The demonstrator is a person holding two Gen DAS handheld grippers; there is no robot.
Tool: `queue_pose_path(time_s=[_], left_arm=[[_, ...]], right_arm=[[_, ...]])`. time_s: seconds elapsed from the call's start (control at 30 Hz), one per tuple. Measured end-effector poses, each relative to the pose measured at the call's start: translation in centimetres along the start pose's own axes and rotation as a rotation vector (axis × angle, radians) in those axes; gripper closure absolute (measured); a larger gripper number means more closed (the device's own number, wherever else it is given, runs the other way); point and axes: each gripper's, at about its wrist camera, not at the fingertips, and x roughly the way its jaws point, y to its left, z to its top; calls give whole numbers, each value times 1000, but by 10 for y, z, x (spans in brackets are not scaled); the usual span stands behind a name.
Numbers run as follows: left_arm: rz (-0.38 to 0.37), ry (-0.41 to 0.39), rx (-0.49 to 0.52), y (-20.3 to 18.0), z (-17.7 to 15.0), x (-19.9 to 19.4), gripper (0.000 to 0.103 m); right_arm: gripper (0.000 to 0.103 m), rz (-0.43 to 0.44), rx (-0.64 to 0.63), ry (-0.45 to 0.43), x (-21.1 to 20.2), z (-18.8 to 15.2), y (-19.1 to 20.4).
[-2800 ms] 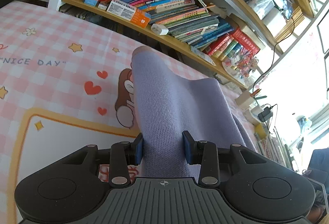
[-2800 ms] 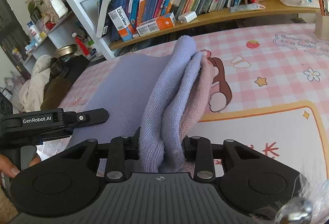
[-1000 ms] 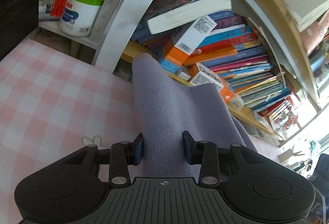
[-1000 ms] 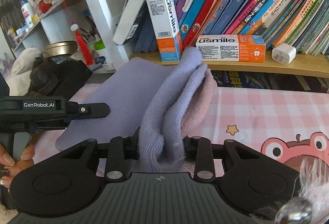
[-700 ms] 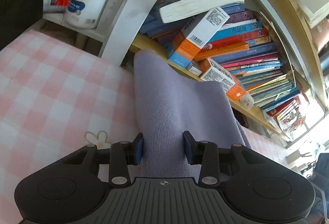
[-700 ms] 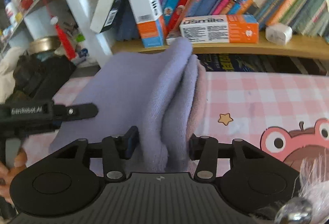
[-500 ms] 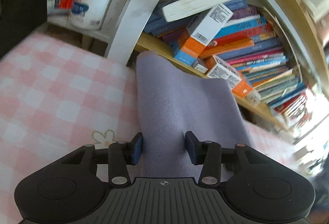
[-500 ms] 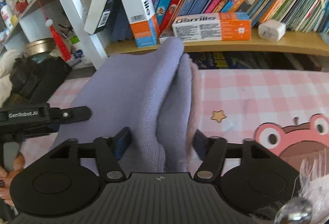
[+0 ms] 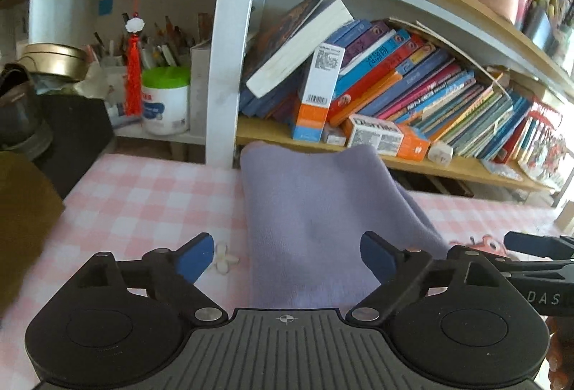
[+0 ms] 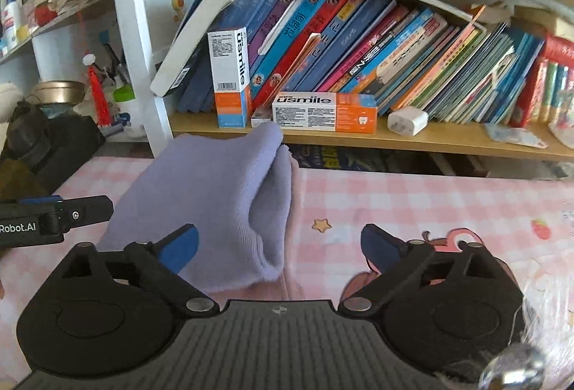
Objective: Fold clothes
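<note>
A folded lilac knit garment [image 9: 323, 218] lies on the pink checked tablecloth [image 9: 150, 210], close to the bookshelf. My left gripper [image 9: 287, 261] is open, its blue pads spread either side of the garment's near end, touching nothing. In the right wrist view the same garment [image 10: 215, 196] shows stacked layers with a pale pink edge on its right. My right gripper [image 10: 280, 246] is open too, the folded edge lying between its wide-spread fingers. The other gripper's tip [image 10: 64, 210] shows at the left edge.
A wooden shelf [image 10: 430, 139] holds leaning books [image 10: 358, 49] and toothpaste boxes [image 10: 323, 112] just behind the garment. A white upright post [image 9: 229, 67] stands beside it. A dark bag [image 9: 53, 124] sits at the left. Cloth with cartoon prints [image 10: 466, 210] stretches to the right.
Both grippers carried the folded garment toward the bookshelf, set it down on the cloth and opened, letting it go.
</note>
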Motion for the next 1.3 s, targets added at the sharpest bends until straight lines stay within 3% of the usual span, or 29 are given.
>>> queue_pose_path(time_s=[0.17, 0.4, 0.77, 1.3], left_arm=[[43, 43, 37, -9, -18, -13, 11], [127, 32, 150, -29, -40, -30, 9], [100, 77, 108, -40, -57, -46, 7], [94, 89, 85, -31, -61, -51, 6]], right_arm=[[1, -11, -11, 28, -15, -20, 7], [1, -57, -18, 55, -31, -43, 12], [1, -92, 45, 63, -51, -65, 13], [1, -91, 42, 76, -56, -66, 19]])
